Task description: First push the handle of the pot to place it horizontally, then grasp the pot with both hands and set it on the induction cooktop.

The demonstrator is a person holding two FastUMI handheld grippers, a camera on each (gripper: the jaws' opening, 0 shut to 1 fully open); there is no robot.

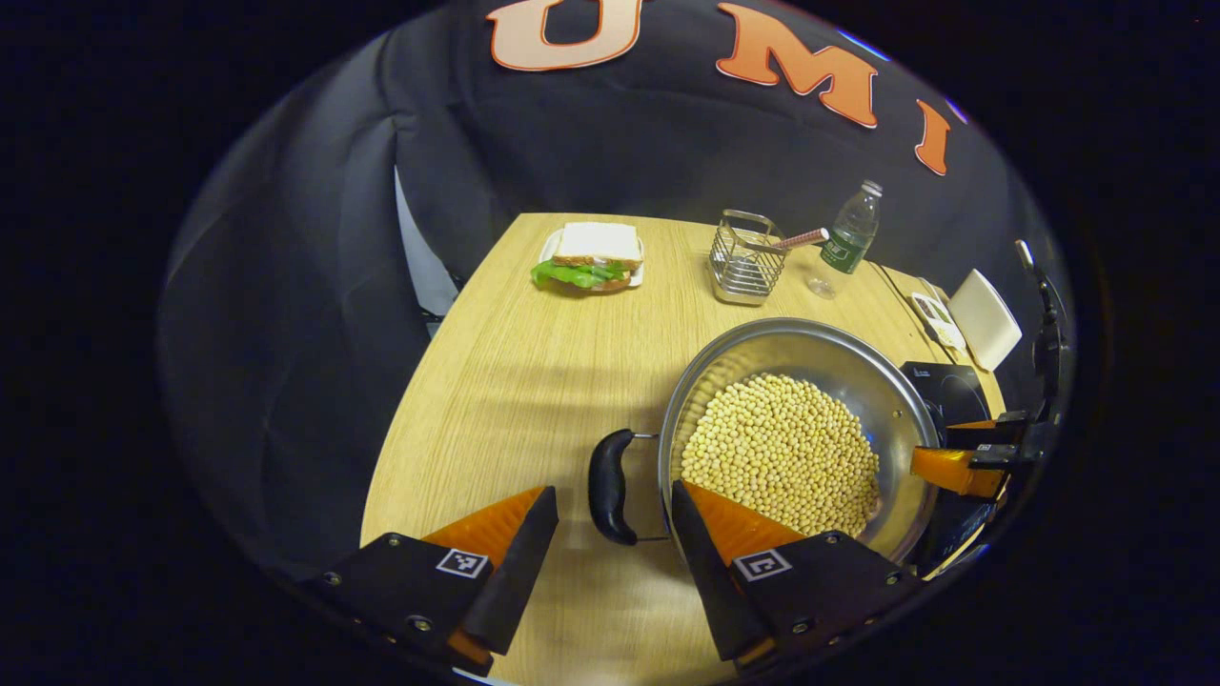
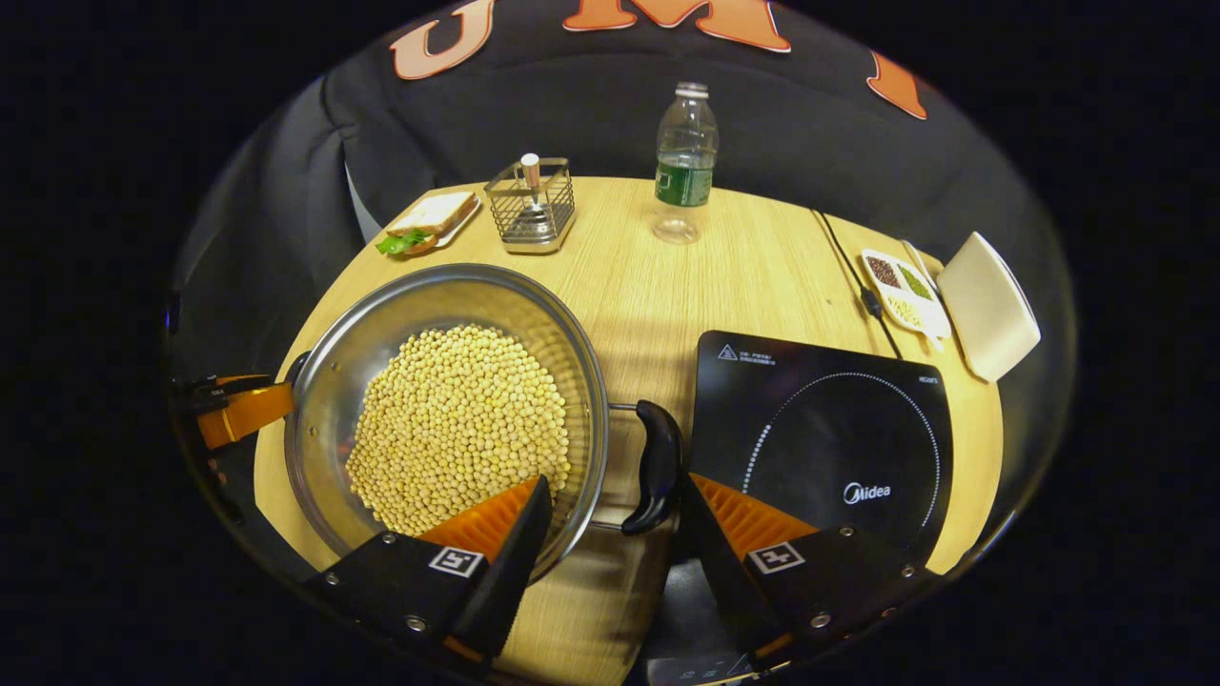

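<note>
The steel pot, full of soybeans, stands on the wooden table, just beside the induction cooktop and not on it. It has 2 black side handles. In the left gripper view, the left gripper is wide open, and the near handle lies in the gap between its 2 fingers; neither finger presses on it. In the right gripper view, the right gripper is also wide open around the other handle, with 1 finger over the pot's rim and the other over the edge of the cooktop; it holds nothing. Each view shows the opposite gripper at the far side of the pot.

At the back of the table are a sandwich on a small plate, a wire basket and a plastic water bottle. A divided dish with beans lies beside a white object at the right edge.
</note>
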